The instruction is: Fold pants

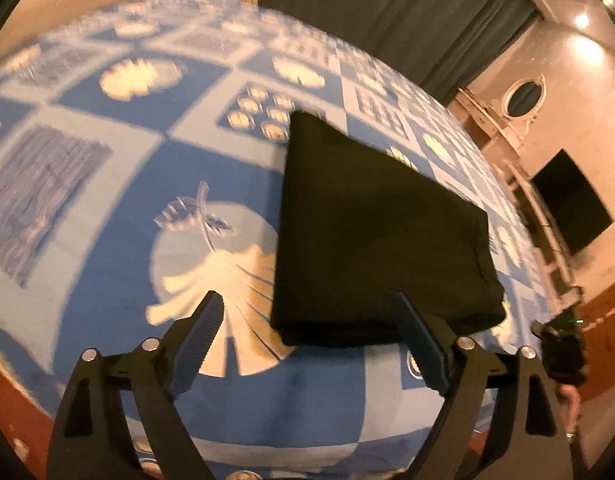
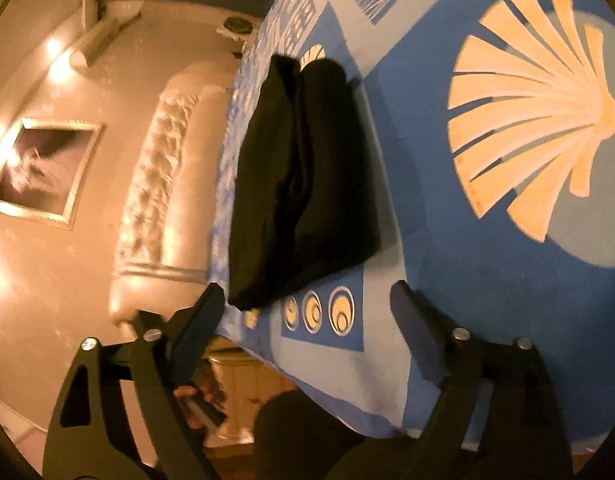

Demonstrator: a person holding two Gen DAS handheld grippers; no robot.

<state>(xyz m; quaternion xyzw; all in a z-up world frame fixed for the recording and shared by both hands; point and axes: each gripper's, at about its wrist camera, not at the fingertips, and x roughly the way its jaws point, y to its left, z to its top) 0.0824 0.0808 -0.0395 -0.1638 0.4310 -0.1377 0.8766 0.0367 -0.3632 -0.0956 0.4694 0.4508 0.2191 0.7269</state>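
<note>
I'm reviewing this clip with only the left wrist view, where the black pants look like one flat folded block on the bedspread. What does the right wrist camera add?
Observer: It sees the folded pants edge-on: two thick layers with a crease between them.
Operator: Is the right gripper holding them?
Observer: No. The right gripper is open and holds nothing; the cloth lies just beyond its left finger.
Operator: In my view the left gripper is also open. Where do the pants lie on the bed?
Observer: Close to the edge of the bedspread, on the side facing a padded headboard.
</note>
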